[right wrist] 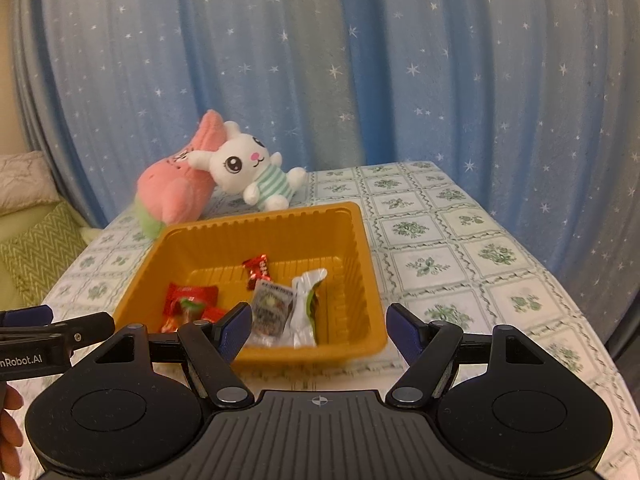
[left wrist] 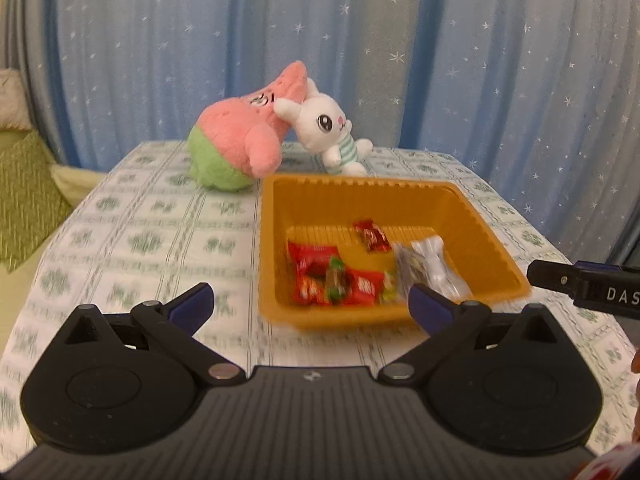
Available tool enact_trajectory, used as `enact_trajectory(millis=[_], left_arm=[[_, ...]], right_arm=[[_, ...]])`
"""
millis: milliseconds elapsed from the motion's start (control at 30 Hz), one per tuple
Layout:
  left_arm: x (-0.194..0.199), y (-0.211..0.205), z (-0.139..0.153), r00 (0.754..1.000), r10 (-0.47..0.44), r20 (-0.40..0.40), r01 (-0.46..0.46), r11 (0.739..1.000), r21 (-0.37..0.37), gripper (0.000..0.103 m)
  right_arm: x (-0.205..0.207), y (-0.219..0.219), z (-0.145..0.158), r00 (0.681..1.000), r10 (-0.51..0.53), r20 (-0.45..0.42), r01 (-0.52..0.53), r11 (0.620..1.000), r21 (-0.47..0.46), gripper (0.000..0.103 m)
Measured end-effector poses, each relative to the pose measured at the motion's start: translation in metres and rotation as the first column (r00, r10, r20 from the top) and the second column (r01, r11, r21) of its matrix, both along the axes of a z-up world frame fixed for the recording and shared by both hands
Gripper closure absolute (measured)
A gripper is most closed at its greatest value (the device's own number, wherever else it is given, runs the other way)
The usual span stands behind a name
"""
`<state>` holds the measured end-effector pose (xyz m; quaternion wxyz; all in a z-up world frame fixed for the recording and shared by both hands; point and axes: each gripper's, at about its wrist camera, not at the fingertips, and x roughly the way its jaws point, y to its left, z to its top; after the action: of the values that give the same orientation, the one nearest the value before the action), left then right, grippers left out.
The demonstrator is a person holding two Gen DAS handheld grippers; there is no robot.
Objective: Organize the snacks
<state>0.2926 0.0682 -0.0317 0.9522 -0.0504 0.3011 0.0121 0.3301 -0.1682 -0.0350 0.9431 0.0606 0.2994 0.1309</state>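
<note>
**Snacks gathered in the tray, both claws empty**

An orange plastic tray (left wrist: 472, 216) sits on the worktop (left wrist: 132, 240), which is covered with a green floral check cloth. Inside it lie the snacks: a cluster of red wrappers (left wrist: 320, 276) at the near left with a small green-wrapped sweet (left wrist: 335, 280) on top, a single red candy (left wrist: 371, 235) nearer the back wall, a grey printed packet (right wrist: 272, 306), and a clear-and-white packet (right wrist: 306, 304) leaning toward the right wall. No snack shows on the cloth outside the tray in either view.

The left claw (left wrist: 310, 304) hangs spread wide, holding nothing, just short of the tray's near rim. The right claw (right wrist: 318, 326) is likewise parted and empty, hovering at the near edge of the tray, its left finger (right wrist: 234, 330) overlapping the grey packet in view; whether it touches cannot be told.

Behind the tray, a pink-and-green plush star (left wrist: 236, 140) and a white plush rabbit (left wrist: 326, 128) lean together, close to the back rim, before a blue starred curtain (left wrist: 440, 60).

The collecting step appears finished or nearly so. If sorting is meant, the next move calls for lowering one claw into the tray and pinching a single wrapper cleanly; the thin, crinkly packets overlap, so a neighbour could be dragged along.
</note>
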Motion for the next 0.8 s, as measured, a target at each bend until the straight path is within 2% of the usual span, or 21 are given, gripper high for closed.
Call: enact_trajectory(millis=[167,333,600,800], left_arm=[[-0.045,-0.011,0.001,0.999,0.011,-0.041,-0.012,1.000,-0.024,0.001],[-0.091,-0.023,0.016,0.998,0.027,-0.055,-0.029,0.999,-0.026,0.001],[-0.159,-0.048,0.050,0.998,0.046,-0.048,-0.046,0.999,-0.006,0.001],[-0.198,-0.071,0.069,0.997,0.044,-0.060,-0.045,0.999,-0.004,0.001]], right_arm=[[-0.042,-0.007,0.001,0.999,0.033,-0.015,-0.034,0.999,-0.031,0.029],[-0.087,-0.020,0.001,0.997,0.043,-0.057,-0.046,0.998,-0.052,0.029],[-0.153,-0.039,0.019,0.991,0.035,-0.131,-0.036,0.999,-0.004,0.029],[-0.196,-0.053,0.040,0.990,0.013,-0.143,-0.008,0.999,0.034,0.029]])
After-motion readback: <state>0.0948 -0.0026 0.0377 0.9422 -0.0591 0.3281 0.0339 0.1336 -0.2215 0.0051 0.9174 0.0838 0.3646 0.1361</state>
